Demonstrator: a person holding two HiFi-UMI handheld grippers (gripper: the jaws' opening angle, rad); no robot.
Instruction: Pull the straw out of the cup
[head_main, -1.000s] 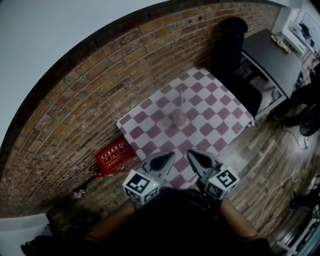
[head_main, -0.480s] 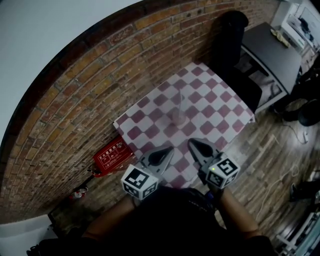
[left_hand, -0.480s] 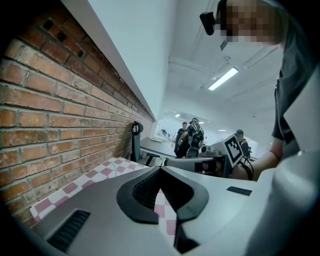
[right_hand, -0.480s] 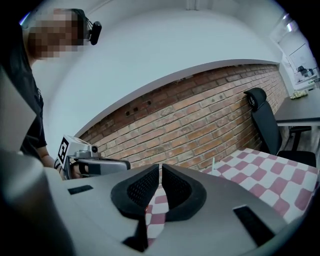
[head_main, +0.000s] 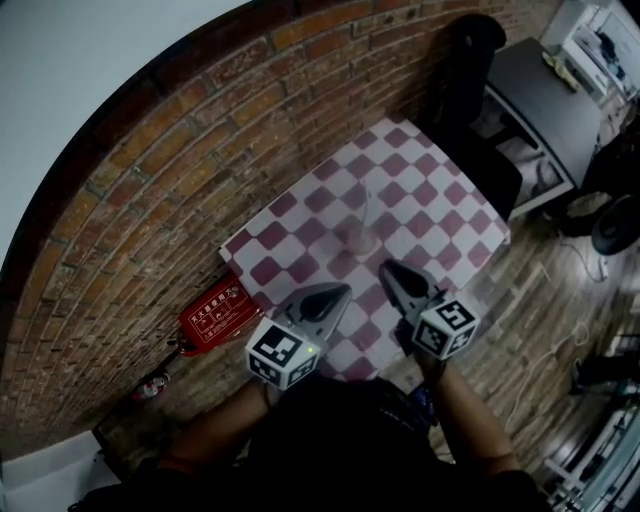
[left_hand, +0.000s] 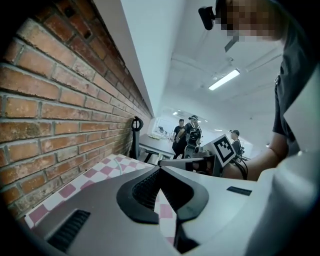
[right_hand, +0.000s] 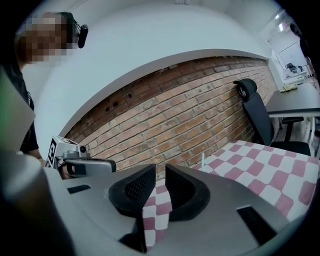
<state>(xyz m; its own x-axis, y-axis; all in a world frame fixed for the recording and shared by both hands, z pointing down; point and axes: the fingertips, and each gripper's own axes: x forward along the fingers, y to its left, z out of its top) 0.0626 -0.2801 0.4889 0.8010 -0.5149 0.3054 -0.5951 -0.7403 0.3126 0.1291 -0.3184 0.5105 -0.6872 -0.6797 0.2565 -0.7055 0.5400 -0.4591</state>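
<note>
A brick wall (head_main: 150, 200) runs along the far side of the scene, curving across the head view. Against it stands a table (head_main: 425, 185) covered in a maroon-and-white checked cloth. A black office chair (head_main: 470, 70) sits at the table's far end, with a dark desk (head_main: 545, 95) just beyond it. On the floor between the wall and the table's near corner lies a red box (head_main: 212, 312). The person holds both tools over the near edge of the table, pointing toward its middle. The left gripper (head_main: 338, 293) has its jaws together, the tips meeting with nothing between them. The right gripper (head_main: 393, 272) has just been opening its jaws; they stand a little apart, with only the checked cloth showing through the gap. A clear cup (head_main: 358, 238) stands upright near the middle of the cloth, ahead of both grippers and apart from them, roughly in line with the space between the two. The pale straw (head_main: 364, 208) is in the cup, rising above its rim and touched by neither gripper.
</note>
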